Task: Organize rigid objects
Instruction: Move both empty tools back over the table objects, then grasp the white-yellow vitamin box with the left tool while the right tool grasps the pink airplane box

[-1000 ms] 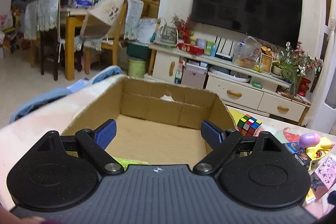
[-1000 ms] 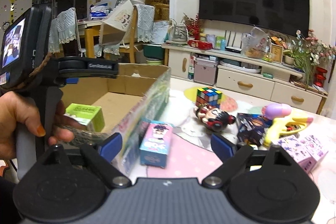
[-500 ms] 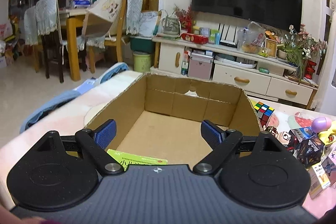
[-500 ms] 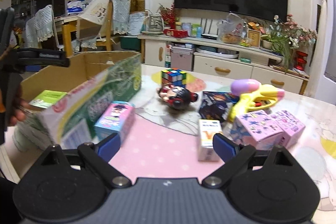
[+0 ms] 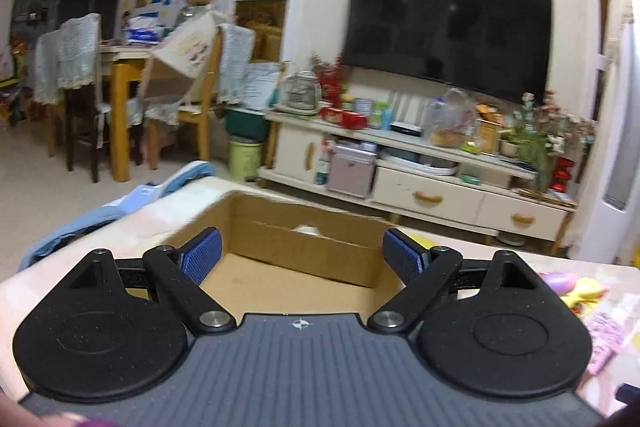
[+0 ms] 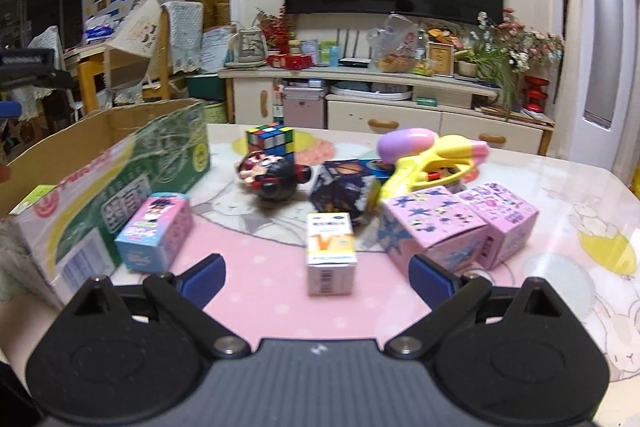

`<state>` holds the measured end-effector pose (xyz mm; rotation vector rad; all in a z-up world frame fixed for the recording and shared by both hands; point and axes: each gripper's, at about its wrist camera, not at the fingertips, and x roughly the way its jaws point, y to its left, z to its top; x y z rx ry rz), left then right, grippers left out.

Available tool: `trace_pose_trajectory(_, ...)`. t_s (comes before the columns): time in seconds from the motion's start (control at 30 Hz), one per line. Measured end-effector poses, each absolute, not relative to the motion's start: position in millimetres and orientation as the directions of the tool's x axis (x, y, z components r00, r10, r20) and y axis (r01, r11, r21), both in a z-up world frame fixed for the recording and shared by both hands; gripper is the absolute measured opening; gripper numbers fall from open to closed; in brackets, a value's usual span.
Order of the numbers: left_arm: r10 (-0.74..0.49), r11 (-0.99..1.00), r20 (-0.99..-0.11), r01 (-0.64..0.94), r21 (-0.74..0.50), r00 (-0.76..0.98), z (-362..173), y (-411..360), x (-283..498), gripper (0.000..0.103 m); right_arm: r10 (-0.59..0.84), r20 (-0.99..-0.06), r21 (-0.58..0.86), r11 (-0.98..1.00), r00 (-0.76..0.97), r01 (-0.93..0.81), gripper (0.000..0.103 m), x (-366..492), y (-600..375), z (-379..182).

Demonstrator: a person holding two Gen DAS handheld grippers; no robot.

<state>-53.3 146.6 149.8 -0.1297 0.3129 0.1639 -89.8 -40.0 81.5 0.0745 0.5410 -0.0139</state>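
Two blue pads of the left gripper (image 5: 300,257) are standing spread wide with nothing between them, and they are hanging over the near rim of the open cardboard box (image 5: 304,255), which is sitting on the left end of the table. From this left wrist view the box floor is showing only bare cardboard; the picture is blurred, so small contents cannot be ruled out.

From the right wrist view, the right gripper (image 6: 316,277) is widening its jaws, nothing is caught between them, and it is pointing down at the small white and orange carton (image 6: 331,253) standing upright just ahead of the pads on the pink tablecloth (image 6: 264,299). A pink and blue toy box (image 6: 154,231) is resting to the left beside the cardboard box, two pink printed cubes (image 6: 456,227) are lying to the right, and farther back are a Rubik's cube (image 6: 270,139), a round figurine (image 6: 272,177), a dark printed box (image 6: 344,189) and a yellow water pistol (image 6: 432,161).

The step in hand is probably reaching for that carton. Doing it well means centring the pads on its two side faces, coming low enough to clamp below its middle, and staying clear of the nearest pink cube, which is sitting close on the right.
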Motion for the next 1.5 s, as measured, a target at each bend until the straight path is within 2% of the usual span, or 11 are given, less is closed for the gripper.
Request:
trace_pose_trajectory(0.2,0.04,0.991,-0.327,-0.078,-0.106,0.944,148,113,-58,0.103,-0.055,-0.516,0.069,0.992,0.855,0.105,0.098,-88,-69,75)
trace_pose_trajectory(0.37,-0.071,0.996,-0.407,0.042,-0.08,0.911,136,76,-54,0.103,-0.085,-0.531,0.091,0.983,0.843,0.157,0.098,-82,-98,64)
trace_pose_trajectory(0.63,-0.164,0.986,-0.526,0.14,-0.086,0.834,104,40,-45,0.103,-0.031,-0.545,0.14,0.982,0.838,0.127,0.098,-60,-124,51)
trace_pose_trajectory(1.1,-0.214,0.97,-0.648,0.236,-0.054,0.731,45,-18,-44,0.103,0.048,-0.572,0.209,0.974,0.818,0.089,0.098,-25,-153,39)
trace_pose_trajectory(1.5,-0.164,0.978,-0.656,0.208,-0.012,0.737,25,-59,-15,0.103,0.091,-0.573,0.257,0.964,0.815,0.073,0.102,-10,-165,36)
